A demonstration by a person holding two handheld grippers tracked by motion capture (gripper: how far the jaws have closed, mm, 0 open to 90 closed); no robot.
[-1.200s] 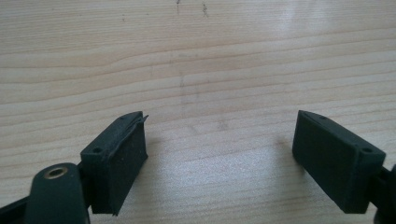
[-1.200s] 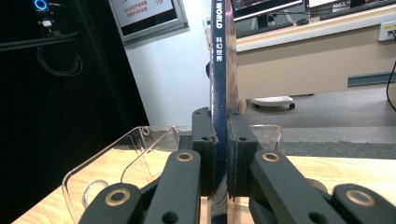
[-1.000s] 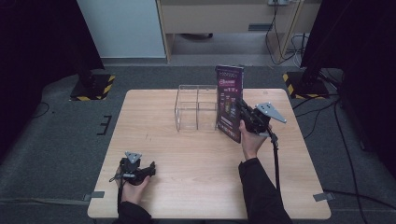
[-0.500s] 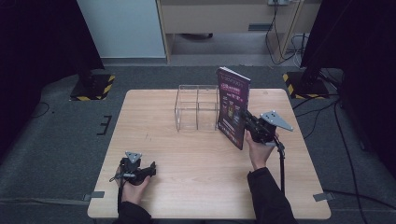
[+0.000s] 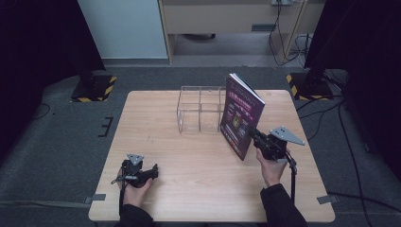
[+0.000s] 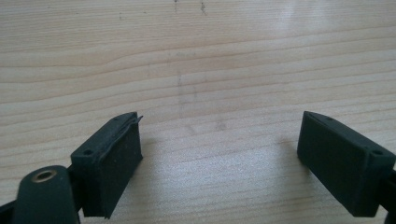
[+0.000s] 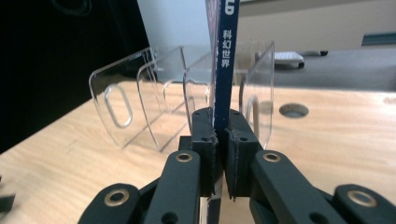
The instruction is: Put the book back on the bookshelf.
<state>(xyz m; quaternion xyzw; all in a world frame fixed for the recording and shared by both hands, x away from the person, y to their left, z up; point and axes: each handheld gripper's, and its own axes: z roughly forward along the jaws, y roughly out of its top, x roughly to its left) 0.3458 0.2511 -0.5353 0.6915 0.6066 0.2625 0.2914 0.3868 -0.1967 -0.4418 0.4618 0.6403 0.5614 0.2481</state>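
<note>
The right gripper (image 5: 257,137), its jaws clamped on the spine of the magazine (image 5: 241,115), is carrying it upright, now tilted and drawn back toward 5 o'clock, seemingly for lining up over the clear rack (image 5: 199,109), while the left gripper (image 5: 150,173) is resting wide open, holding nothing, at 7 o'clock.

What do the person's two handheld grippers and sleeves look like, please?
Both grippers, left and right, are black, each topped by a grey three-cornered plate. Their blocky black jaws hang on links with brass-coloured rivets. A dark cable trails from the right one. The sleeves are black.
</note>
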